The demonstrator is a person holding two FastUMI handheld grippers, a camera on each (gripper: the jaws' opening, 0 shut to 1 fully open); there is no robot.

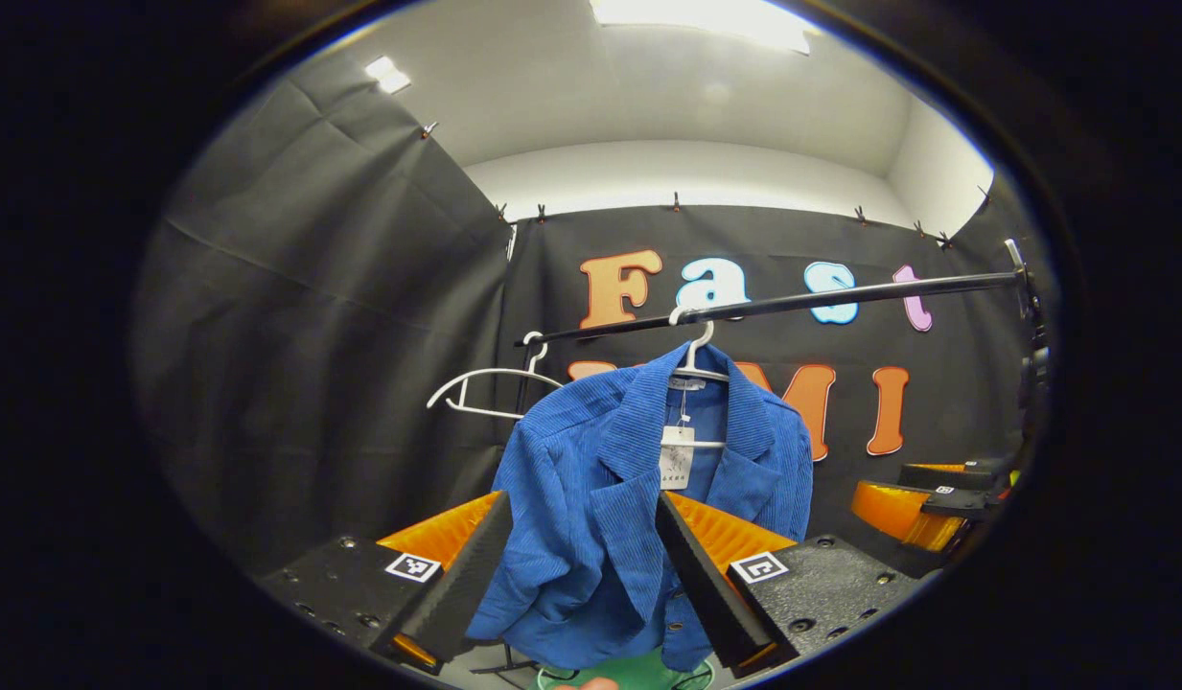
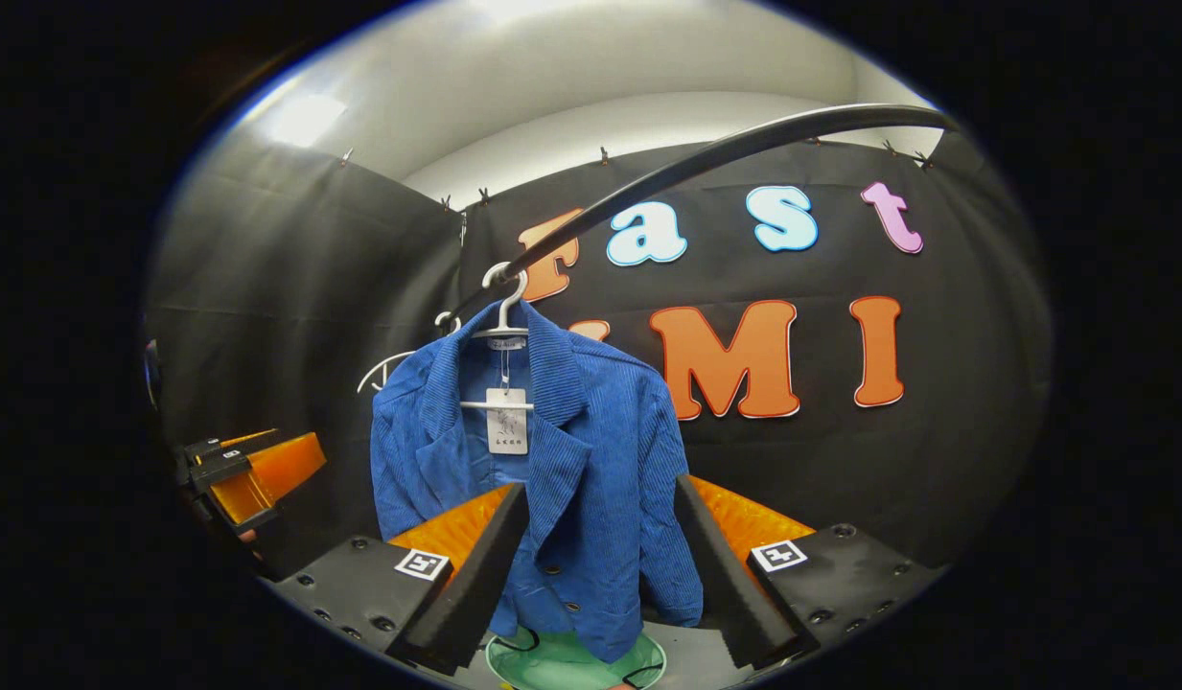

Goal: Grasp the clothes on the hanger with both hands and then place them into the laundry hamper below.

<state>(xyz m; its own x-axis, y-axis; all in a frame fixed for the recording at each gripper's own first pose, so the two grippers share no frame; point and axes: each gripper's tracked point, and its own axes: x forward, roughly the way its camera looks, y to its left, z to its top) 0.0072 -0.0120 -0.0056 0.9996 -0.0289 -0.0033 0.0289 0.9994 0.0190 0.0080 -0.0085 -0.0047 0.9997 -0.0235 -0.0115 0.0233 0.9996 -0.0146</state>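
While the blue corduroy jacket (image 1: 638, 498) hangs on its white hanger (image 1: 694, 356) from the black rail (image 1: 792, 302), both sets of jaws sit spread wide with nothing between them, so no grasp yet. The jacket is dead ahead of each one and hangs straight down from the rail, so its long axis is vertical, collar up by the hanger hook and hem down low.

Left gripper (image 1: 581, 565) frames the jacket's lower half between its 2 fingers, fabric looking clearly farther off than the tips. Right gripper (image 2: 600, 565) does much the same, lined up more with the jacket's button side. From the right gripper view the other gripper (image 2: 250, 474) shows off to the left of the jacket, and in the left gripper view the other one (image 1: 921, 508) shows off to the right of it, so the 2 flank the jacket.

Hard to call which is nearer, I'd guess about even. Next move looks like pushing both straight forward to pinch cloth.

Below the jacket's hem there's a green round thing (image 2: 571, 661), probably the hamper (image 1: 638, 673), so the drop is basically straight down from the jacket.
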